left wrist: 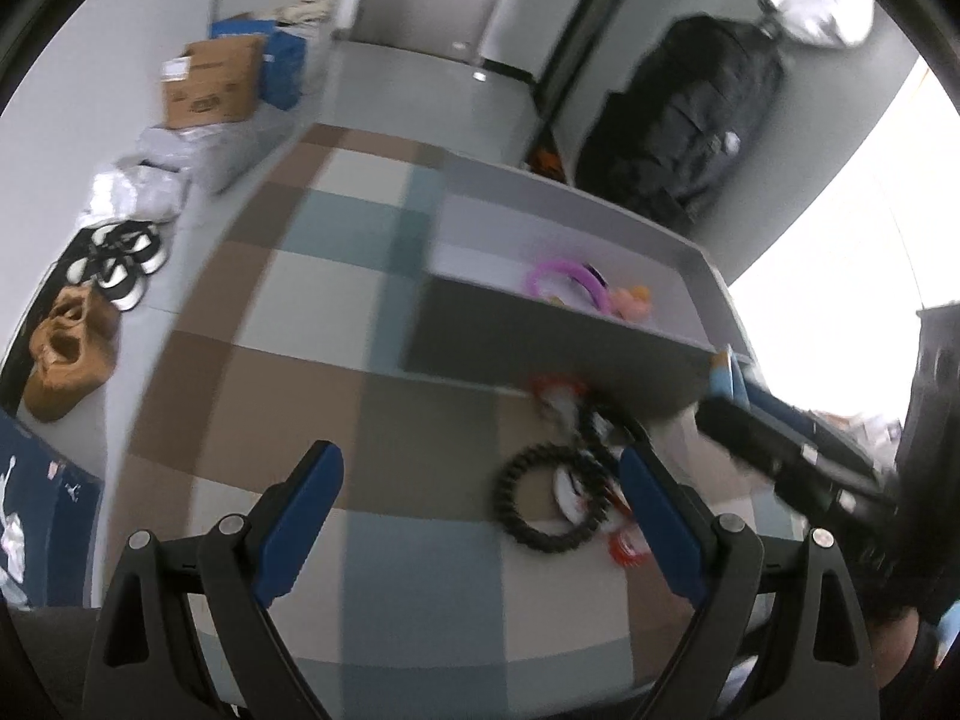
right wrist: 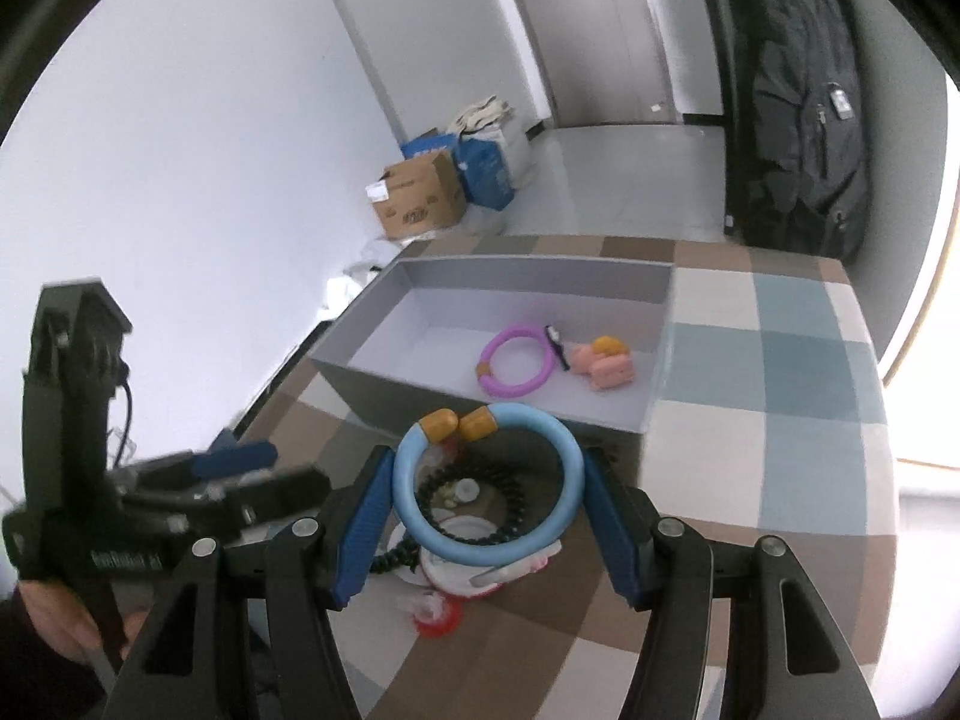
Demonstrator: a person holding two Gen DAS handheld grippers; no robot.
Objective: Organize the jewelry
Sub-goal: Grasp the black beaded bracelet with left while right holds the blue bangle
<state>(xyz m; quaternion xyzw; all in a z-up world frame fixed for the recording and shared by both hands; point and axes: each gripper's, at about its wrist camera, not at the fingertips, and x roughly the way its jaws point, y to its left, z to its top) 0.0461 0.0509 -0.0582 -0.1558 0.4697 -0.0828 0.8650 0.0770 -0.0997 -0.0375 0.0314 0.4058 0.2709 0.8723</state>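
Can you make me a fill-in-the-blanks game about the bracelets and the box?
1. The right gripper holds a bracelet coloured ____.
2. The purple bracelet lies inside the grey ____.
3. The left gripper has its jaws ____, with nothing between them.
4. The black beaded bracelet lies on the checked cloth, ____ the box.

Answers: blue; box; open; outside

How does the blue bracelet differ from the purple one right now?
The blue bracelet is clamped in the right gripper above the pile on the table; the purple bracelet lies flat inside the grey tray. The blue one has two amber ends, the purple one a single amber bead. Both are open rings.
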